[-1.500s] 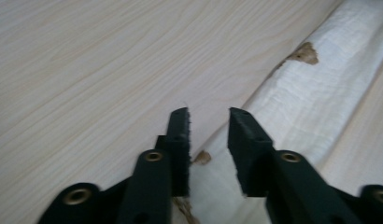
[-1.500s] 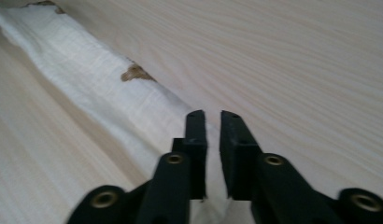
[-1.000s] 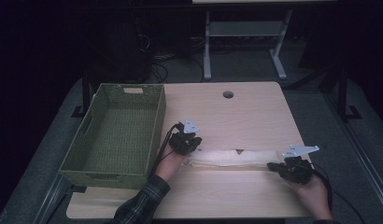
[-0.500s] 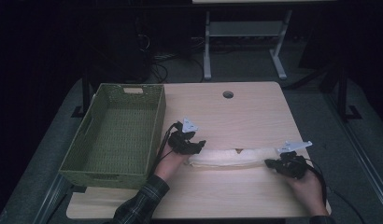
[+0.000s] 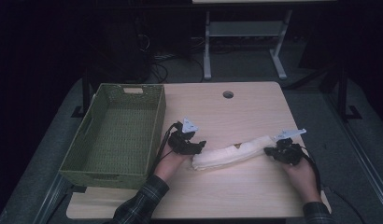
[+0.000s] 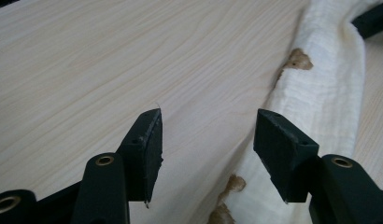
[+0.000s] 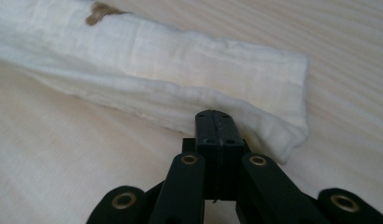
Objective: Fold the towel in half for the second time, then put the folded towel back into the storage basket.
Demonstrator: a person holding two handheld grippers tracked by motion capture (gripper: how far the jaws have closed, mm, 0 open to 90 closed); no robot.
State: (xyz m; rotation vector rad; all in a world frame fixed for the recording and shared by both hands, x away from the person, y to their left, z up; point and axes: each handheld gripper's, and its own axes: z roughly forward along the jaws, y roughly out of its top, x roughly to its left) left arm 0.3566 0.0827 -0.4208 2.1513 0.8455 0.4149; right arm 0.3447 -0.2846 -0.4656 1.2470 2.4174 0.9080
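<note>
A long folded white cloth with brown patches lies slanted across the wooden table. My left gripper stands open at the cloth's near-left end. In the left gripper view the cloth runs beside the right jaw, and bare wood shows between the open left gripper's jaws. My right gripper is shut at the far right end. In the right gripper view its closed tips press into the cloth's lower folded edge and appear to pinch it.
A green woven basket stands empty on the table's left side, close to my left hand. A round cable hole sits near the far edge. A desk frame and cables stand on the dark floor beyond.
The cloth's right end has swung away from me with my right gripper, so the cloth now lies slanted. The left gripper stayed at the left end.
</note>
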